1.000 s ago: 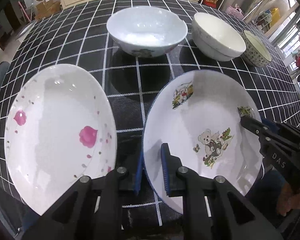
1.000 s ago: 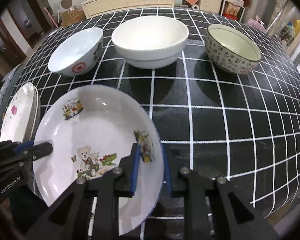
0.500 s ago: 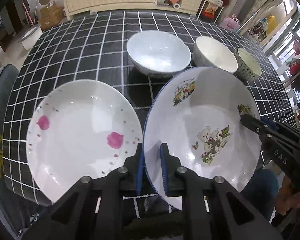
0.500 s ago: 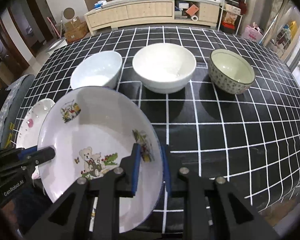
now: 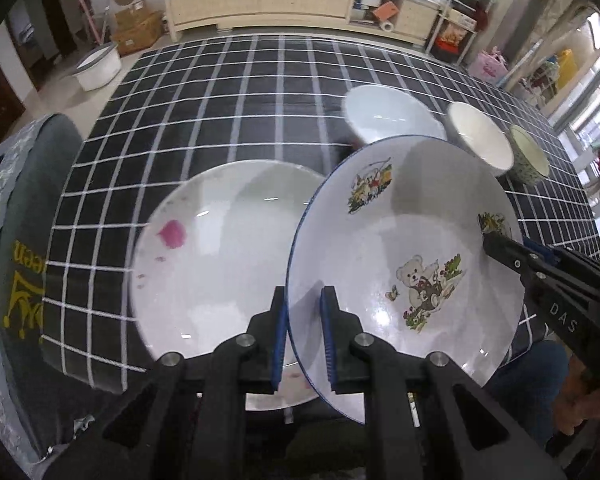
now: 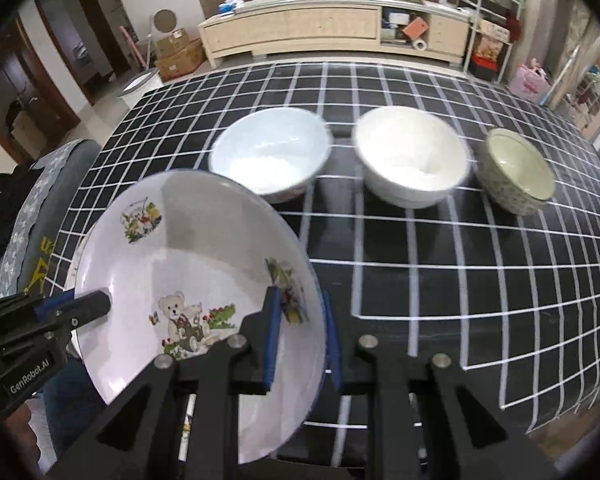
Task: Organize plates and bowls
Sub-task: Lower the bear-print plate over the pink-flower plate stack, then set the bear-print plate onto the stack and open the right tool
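Two plates and three bowls are in view.

Plates, two:
- The bear plate [image 5: 404, 248], white with a blue rim and cartoon prints, is lifted clear of the table and tilted. The left gripper [image 5: 304, 332] is clamped on its near left rim, one blue pad on each face. The right gripper [image 6: 300, 336] is clamped on the opposite rim, likewise one pad on each face. Both sets of fingers are closed on this plate.
- The pink-flower plate [image 5: 220, 256] lies flat on the table, just left of the left gripper's fingers, partly beneath the raised plate's left edge.

Bowls, three, in a row on the table beyond the fingertips, each upright and apart from its neighbour:
- pale blue-white bowl [image 6: 270, 156], straight ahead of the left fingers;
- white bowl [image 6: 412, 156], ahead of the right fingers;
- patterned bowl [image 6: 518, 172] with a greenish inside, farthest right.

Surface: a table under a black tablecloth [image 6: 440, 288] with a white grid.

Room: a long light-wood cabinet [image 6: 332, 28] stands against the far wall. Cardboard boxes [image 6: 180, 54] sit on the floor to its left. A shelving rack [image 6: 486, 28] stands to its right. A chair back [image 5: 24, 216] with a grey cover stands at the table's left edge.
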{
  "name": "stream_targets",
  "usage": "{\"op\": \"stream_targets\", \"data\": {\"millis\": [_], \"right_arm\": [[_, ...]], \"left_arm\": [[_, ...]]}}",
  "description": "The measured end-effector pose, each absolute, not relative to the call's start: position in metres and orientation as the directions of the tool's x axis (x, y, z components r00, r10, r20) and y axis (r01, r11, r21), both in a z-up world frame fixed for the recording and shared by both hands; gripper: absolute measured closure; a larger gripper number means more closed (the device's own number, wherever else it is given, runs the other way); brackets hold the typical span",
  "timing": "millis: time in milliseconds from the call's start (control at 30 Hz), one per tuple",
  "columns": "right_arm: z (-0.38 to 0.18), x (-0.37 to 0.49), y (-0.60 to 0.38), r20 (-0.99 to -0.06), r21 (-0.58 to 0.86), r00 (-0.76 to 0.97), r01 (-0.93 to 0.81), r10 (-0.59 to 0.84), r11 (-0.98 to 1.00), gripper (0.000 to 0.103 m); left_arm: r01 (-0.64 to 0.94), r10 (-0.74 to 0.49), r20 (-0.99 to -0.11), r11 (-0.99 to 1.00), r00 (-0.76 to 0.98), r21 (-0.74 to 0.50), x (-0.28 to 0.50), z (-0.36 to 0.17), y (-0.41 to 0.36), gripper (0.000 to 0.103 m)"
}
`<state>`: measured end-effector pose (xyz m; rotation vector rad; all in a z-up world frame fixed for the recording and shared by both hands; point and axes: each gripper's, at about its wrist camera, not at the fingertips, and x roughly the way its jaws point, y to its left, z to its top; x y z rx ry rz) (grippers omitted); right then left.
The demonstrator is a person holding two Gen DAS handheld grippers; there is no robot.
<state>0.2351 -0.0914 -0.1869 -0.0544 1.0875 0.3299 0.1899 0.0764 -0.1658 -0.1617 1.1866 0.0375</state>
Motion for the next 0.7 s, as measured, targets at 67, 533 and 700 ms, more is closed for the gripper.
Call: {"op": "stream_targets", "data": {"millis": [67,533,700], "right_arm": [[-0.19,0.234,-0.078,-0.877,0.12,0.412,-0.308,0.246,0.944,0.078],[-0.2,0.237,-0.012,-0.889,0.102,0.379,-0.384,0.257,0.918,0.078],[-0.205,0.238,0.003,-0.895,0.101,0.365,-0.396,0.257,0.913,0.079]], "left_arm": [[-0.132,-0.046,-0.927,0.986,0.371,-0.102,0.188,-0.166,0.088,0.089],[-0.208,-0.013,-0.934,0.974,0.356,-0.093,0.171,-0.172,0.148,0.089],[-0.23,-0.001,-0.936,0.969,0.352,-0.087,0.172,-0.178,0.163,0.088]]}}
